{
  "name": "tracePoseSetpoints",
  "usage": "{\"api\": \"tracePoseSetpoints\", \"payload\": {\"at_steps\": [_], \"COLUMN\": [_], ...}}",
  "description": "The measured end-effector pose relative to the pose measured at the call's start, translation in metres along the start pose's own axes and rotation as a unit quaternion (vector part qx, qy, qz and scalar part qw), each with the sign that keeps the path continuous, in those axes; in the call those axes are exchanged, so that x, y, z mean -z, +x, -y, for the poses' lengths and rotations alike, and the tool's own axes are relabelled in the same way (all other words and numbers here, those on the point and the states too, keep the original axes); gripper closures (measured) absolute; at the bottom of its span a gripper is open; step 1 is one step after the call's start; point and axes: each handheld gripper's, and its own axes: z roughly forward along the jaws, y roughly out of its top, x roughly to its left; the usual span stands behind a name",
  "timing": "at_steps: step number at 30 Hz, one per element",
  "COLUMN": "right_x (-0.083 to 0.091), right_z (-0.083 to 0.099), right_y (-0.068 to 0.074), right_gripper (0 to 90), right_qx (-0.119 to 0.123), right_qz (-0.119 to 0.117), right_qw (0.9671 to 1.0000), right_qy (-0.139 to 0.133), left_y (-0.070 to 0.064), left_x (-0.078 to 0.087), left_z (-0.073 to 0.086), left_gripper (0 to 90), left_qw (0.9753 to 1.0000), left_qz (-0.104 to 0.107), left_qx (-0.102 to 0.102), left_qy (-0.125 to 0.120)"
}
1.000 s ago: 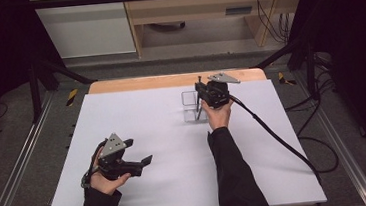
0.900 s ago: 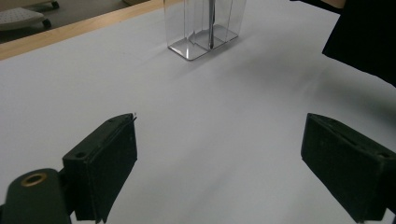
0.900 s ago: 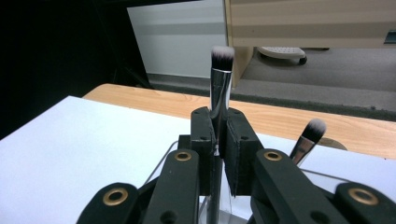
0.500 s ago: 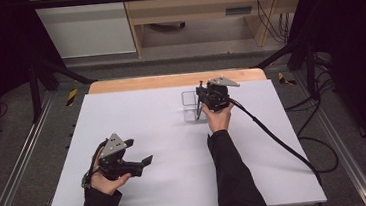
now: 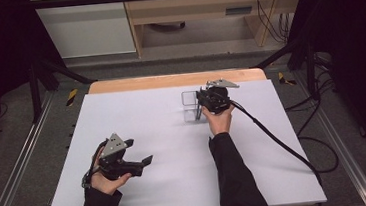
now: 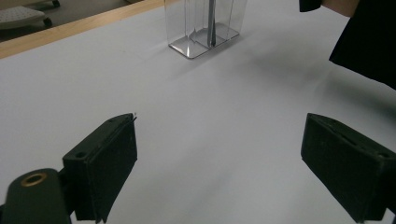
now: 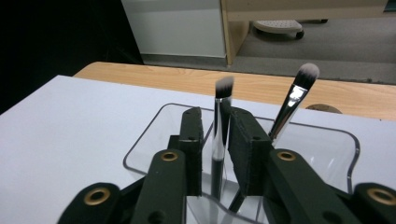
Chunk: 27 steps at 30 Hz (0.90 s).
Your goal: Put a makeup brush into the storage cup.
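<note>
The holder (image 5: 190, 106) is standing near the table's (image 5: 136, 112) far edge, its two brushes (image 7: 293, 100) blocking entry from above; the right gripper (image 5: 206, 101) is crowding its right side, while bare white tabletop is lying open around the left gripper (image 5: 143, 162)

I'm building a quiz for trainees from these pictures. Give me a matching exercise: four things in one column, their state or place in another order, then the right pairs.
Things:
1. left gripper
2. right gripper
3. second brush
4. clear holder

States:
a. leans inside the holder, free of any jaws
b. jaws wide apart above bare table, near side
c. transparent, stands at the table's far side
d. jaws closed around an upright brush

Pairs: 1-b, 2-d, 3-a, 4-c
</note>
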Motion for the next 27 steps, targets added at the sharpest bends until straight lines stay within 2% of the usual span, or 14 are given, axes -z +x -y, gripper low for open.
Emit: {"api": "tracePoseSetpoints", "payload": {"at_steps": [6,9,15,17,27], "right_x": [0.019,0.03,0.053,0.061,0.09], "right_z": [0.003,0.006,0.012,0.015,0.03], "right_y": [-0.004,-0.005,-0.004,-0.003,0.0], "right_gripper": [61.5,55.2,44.4,39.7,24.8], "right_qx": [0.001,0.003,0.015,0.026,0.041], "right_qz": [-0.011,-0.026,-0.056,-0.06,-0.086], "right_qw": [0.9999,0.9996,0.9982,0.9978,0.9954], "right_qy": [-0.005,-0.014,-0.013,-0.011,-0.012], "left_y": [-0.001,0.0,0.0,0.001,0.002], "left_x": [-0.001,-0.002,-0.003,-0.003,-0.003], "left_z": [0.0,0.0,0.0,0.001,0.001], "left_gripper": [9.7,9.6,9.6,9.5,9.3], "left_qw": [1.0,1.0,1.0,1.0,0.9999], "left_qz": [-0.001,0.0,-0.002,-0.002,-0.002], "left_qx": [0.002,0.004,0.005,0.006,0.011], "left_qy": [0.0,0.001,0.002,0.004,0.005]}}
